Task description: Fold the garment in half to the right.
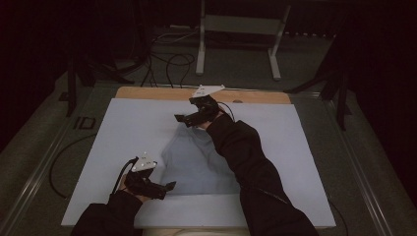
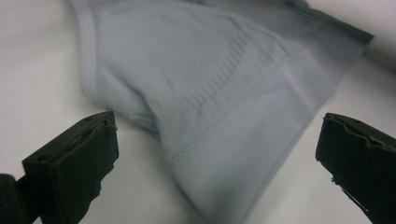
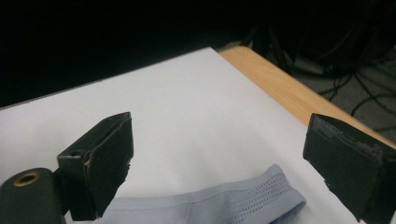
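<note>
A pale grey-blue garment (image 1: 194,160) lies spread flat in the middle of the white sheet (image 1: 128,128). My left gripper (image 1: 169,186) rests at the garment's near-left corner, open, and its jaws frame a stitched hem of the garment (image 2: 210,116). My right gripper (image 1: 179,118) hovers at the garment's far edge, open, with the garment's ribbed, perforated band (image 3: 243,198) lying just below and between its jaws. Neither gripper holds the cloth.
The white sheet covers a wooden tabletop (image 1: 157,92) whose bare strip shows along the far edge (image 3: 280,88). Beyond the table, cables (image 1: 172,61) lie on the floor near a white stand (image 1: 241,29). Dark tripod legs (image 1: 339,93) stand at the right.
</note>
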